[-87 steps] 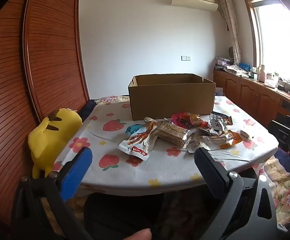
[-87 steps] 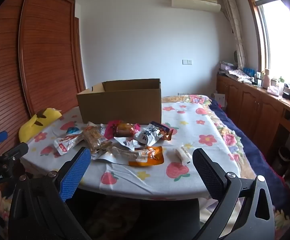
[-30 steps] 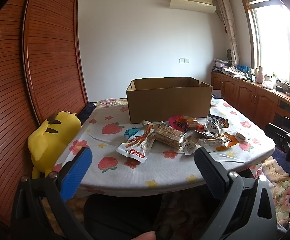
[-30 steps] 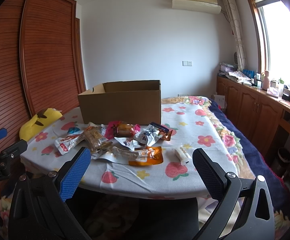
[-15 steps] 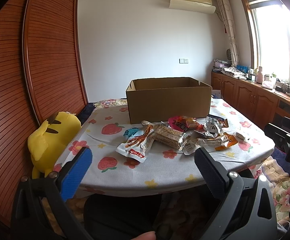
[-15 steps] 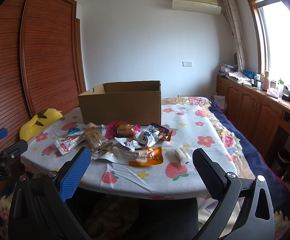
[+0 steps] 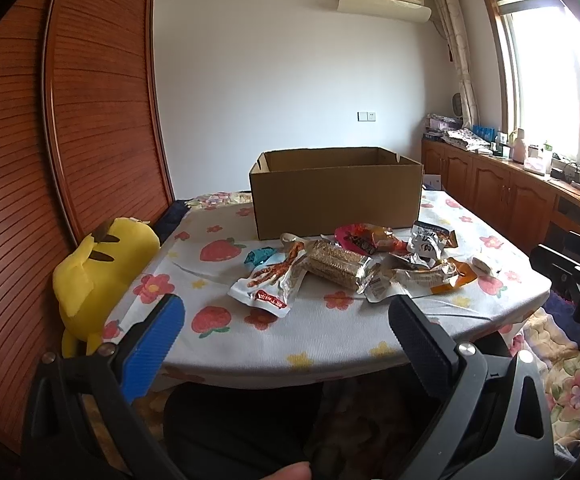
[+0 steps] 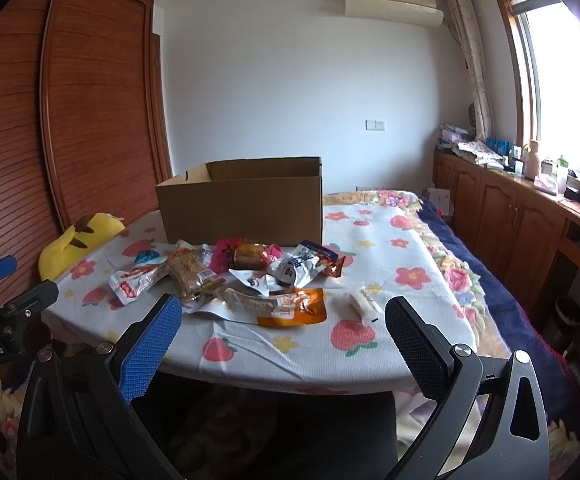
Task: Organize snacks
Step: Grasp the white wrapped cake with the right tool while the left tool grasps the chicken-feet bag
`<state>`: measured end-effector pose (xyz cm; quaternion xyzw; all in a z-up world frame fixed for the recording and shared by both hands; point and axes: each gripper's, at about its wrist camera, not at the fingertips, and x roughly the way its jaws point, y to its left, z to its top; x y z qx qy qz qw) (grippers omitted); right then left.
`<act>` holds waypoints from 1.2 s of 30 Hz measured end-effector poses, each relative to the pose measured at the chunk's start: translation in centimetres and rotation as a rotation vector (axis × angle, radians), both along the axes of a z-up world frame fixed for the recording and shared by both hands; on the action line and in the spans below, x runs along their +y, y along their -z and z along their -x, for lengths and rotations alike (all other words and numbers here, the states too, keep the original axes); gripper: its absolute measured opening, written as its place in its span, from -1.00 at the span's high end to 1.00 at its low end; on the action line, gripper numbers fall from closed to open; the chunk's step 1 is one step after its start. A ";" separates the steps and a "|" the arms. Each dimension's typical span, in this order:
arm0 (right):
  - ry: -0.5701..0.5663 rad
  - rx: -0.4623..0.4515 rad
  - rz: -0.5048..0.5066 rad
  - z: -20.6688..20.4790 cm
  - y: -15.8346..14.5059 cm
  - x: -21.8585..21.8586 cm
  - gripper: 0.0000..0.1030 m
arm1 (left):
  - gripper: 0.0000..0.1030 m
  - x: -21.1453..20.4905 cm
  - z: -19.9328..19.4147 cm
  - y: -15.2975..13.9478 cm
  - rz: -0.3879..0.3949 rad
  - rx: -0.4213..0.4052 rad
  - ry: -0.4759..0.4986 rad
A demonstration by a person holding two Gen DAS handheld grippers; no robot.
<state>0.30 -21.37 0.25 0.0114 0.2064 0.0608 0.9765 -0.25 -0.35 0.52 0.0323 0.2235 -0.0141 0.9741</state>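
An open brown cardboard box [image 7: 336, 194] stands upright at mid-frame in the left wrist view, flaps down, its inside not visible. Just in front of it a loose heap of snack packets [image 7: 354, 264] lies flat and overlapping: a white pouch with red print [image 7: 269, 284] at the heap's left end, a small teal packet [image 7: 261, 257] above it, a clear-wrapped brown bar [image 7: 336, 264] in the middle, a pink packet [image 7: 364, 238] by the box wall, a white-and-orange bag [image 8: 306, 265], an orange pouch [image 8: 296, 307] lowest in the right wrist view, and a small white stick [image 8: 364, 304] apart at the right.

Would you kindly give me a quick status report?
Both hand-held grippers, left and right, open, empty, short of the table. Snacks piled before the cardboard box. Nothing blocking.
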 end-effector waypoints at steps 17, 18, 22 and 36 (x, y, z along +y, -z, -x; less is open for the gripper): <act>-0.007 0.113 0.024 -5.7 3.2 -1.0 -0.98 | -0.99 0.8 -6.0 3.2 -0.002 0.109 0.029; -0.010 0.120 0.024 -6.0 3.3 -1.1 -0.97 | -0.99 0.9 -6.3 3.3 0.000 0.116 0.032; -0.031 0.166 0.006 -7.7 4.1 -2.3 -0.94 | -0.99 1.5 -7.8 3.9 0.023 0.152 0.035; -0.069 0.297 0.002 -13.2 6.2 -6.6 -0.61 | -0.99 2.4 -12.3 5.4 0.025 0.231 0.046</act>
